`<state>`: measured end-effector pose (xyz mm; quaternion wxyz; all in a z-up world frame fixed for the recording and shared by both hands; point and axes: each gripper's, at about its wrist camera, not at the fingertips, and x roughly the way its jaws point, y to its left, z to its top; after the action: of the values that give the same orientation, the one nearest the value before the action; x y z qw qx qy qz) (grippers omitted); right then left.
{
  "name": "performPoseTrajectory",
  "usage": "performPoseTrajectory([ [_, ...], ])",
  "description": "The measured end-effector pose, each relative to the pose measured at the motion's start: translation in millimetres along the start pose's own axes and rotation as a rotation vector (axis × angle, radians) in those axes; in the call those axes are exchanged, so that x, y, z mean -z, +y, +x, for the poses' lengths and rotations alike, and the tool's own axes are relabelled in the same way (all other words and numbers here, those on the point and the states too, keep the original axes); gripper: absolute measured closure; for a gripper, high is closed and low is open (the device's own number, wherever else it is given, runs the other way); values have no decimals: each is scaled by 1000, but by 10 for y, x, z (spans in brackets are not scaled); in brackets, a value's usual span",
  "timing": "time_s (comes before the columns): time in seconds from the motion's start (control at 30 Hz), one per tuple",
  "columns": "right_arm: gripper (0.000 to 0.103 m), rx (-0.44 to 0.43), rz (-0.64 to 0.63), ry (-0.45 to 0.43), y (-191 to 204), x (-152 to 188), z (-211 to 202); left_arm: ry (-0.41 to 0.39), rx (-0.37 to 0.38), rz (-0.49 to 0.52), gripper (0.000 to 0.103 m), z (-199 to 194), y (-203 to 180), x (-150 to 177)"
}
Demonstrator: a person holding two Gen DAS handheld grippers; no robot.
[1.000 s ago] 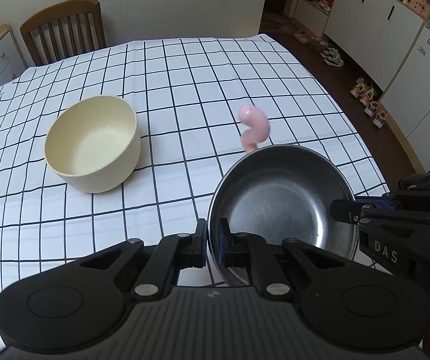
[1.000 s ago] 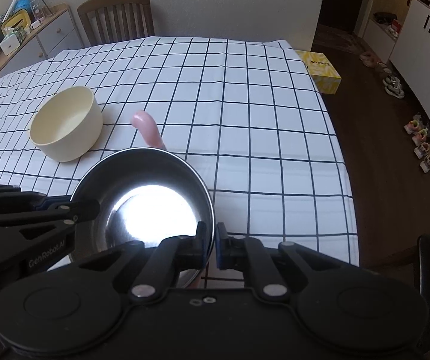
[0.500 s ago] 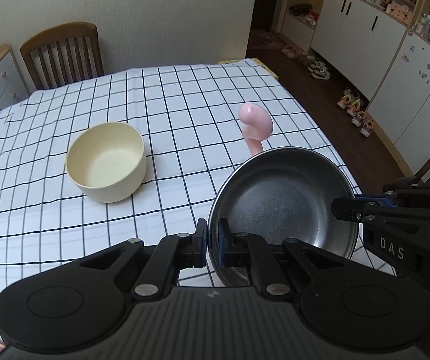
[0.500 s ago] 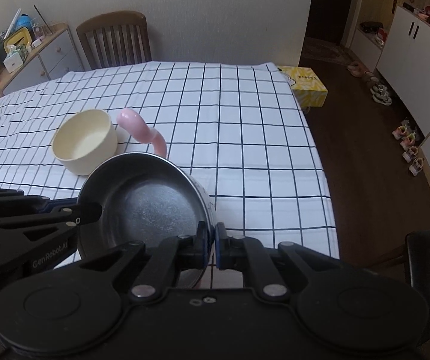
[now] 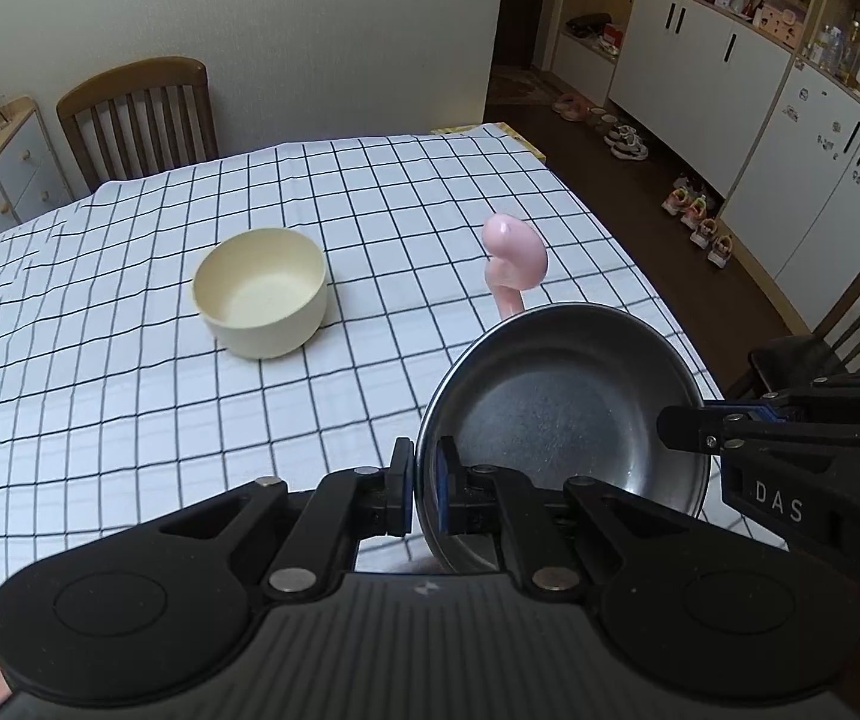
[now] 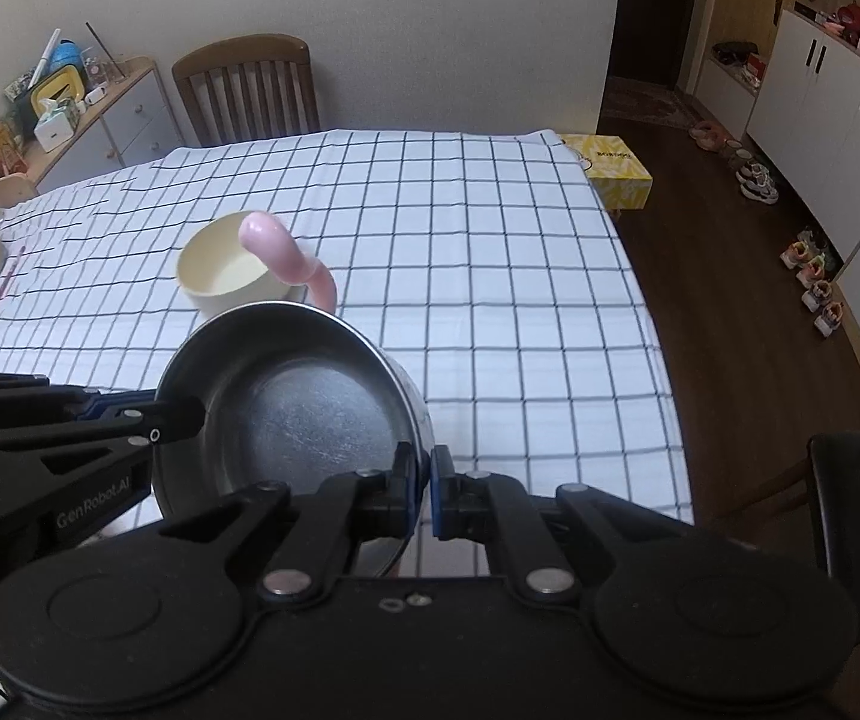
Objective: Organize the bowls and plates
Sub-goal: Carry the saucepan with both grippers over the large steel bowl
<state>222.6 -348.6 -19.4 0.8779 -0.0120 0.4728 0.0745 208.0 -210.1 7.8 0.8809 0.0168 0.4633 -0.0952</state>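
Observation:
A steel bowl with a pink curved handle is held up above the near right part of the checked table. My left gripper is shut on its left rim. My right gripper is shut on its right rim; it also shows in the left wrist view. The bowl and its handle show in the right wrist view, with the left gripper at the left rim. A cream bowl stands on the table beyond, empty; it also shows in the right wrist view.
A wooden chair stands at the table's far side and another chair at the right. A sideboard with clutter is at the far left. A yellow box lies on the floor past the table's corner. White cupboards line the right wall.
Both grippers have lifted the steel bowl higher and back from the table. The cream bowl and table look smaller and farther off.

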Motion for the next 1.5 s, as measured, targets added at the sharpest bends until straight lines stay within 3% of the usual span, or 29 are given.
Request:
performPoseTrajectory([
  [0.7, 97, -16, 11, 109, 412, 699, -129, 95, 9, 12, 96, -257, 154, 782],
  [1.5, 97, -32, 23, 231, 441, 934, 264, 200, 3, 13, 96, 106, 203, 1001],
])
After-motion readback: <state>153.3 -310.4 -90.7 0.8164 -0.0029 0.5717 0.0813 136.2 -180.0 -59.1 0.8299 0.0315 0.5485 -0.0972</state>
